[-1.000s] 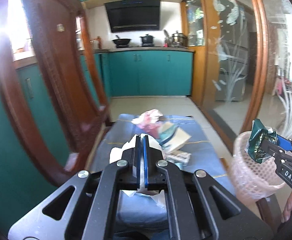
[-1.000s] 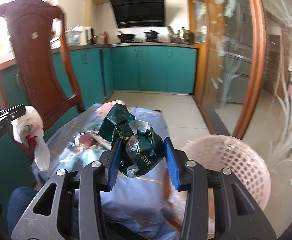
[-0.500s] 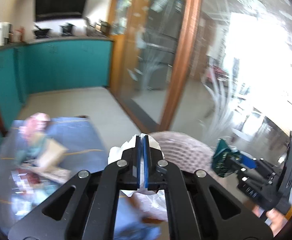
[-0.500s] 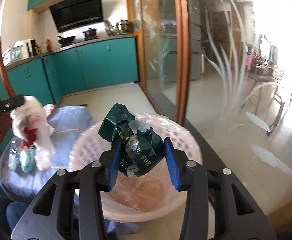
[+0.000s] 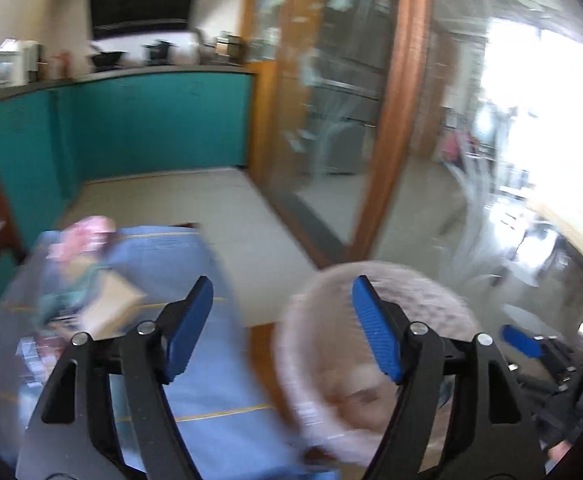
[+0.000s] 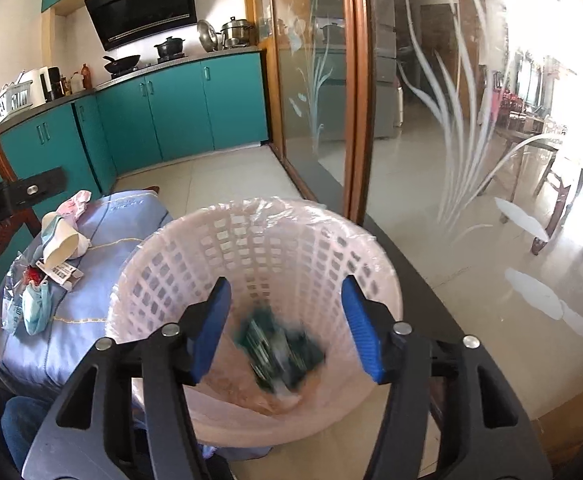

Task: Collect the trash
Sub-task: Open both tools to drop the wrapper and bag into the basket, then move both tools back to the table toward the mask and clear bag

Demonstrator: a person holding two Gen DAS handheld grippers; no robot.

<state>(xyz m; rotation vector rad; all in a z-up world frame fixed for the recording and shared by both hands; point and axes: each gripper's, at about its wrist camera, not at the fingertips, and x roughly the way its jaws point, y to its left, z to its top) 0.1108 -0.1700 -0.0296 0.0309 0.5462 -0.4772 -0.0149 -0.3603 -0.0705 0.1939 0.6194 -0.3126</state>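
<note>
Both grippers, left [image 5: 282, 326] and right [image 6: 285, 326], are opening empty over the basket [image 6: 251, 232], a green wrapper [image 6: 279, 350] is dropping in, and more trash [image 6: 47, 276] is waiting on the table [image 6: 91, 308].

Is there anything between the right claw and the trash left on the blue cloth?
Yes, the pink basket partly. The right claw, jaws opening and empty, hangs over it; the trash lies beyond its left rim.
</note>
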